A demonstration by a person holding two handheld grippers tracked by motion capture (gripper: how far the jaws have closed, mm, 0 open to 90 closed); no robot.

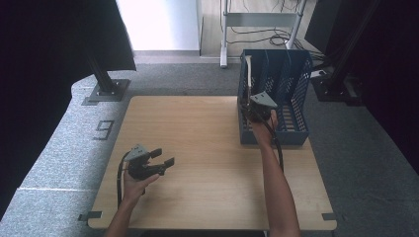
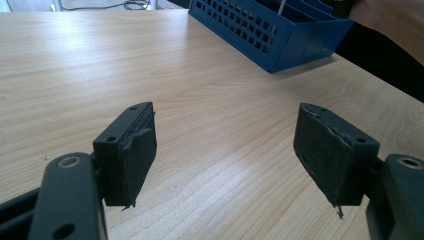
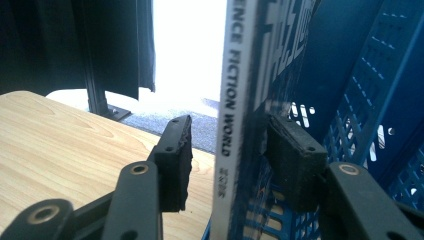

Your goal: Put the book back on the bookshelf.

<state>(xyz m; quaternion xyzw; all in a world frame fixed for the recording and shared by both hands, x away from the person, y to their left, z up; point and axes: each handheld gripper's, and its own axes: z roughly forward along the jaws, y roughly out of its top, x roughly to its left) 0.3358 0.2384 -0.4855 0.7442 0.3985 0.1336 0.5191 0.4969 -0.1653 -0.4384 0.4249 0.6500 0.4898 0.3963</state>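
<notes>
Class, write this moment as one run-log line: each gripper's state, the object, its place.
left gripper: open, over table | right gripper: jaws open around magazine, left pad apart | magazine: upright in blue file rack

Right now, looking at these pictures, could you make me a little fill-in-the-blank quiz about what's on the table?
The magazine stands upright in a rack coloured ____.
The rack sits on a table made of ____.
The left claw has its jaws open with ____ between them.
The magazine's spine sits between the jaws of the ____ claw.

Missing words: blue; wood; nothing; right
</notes>
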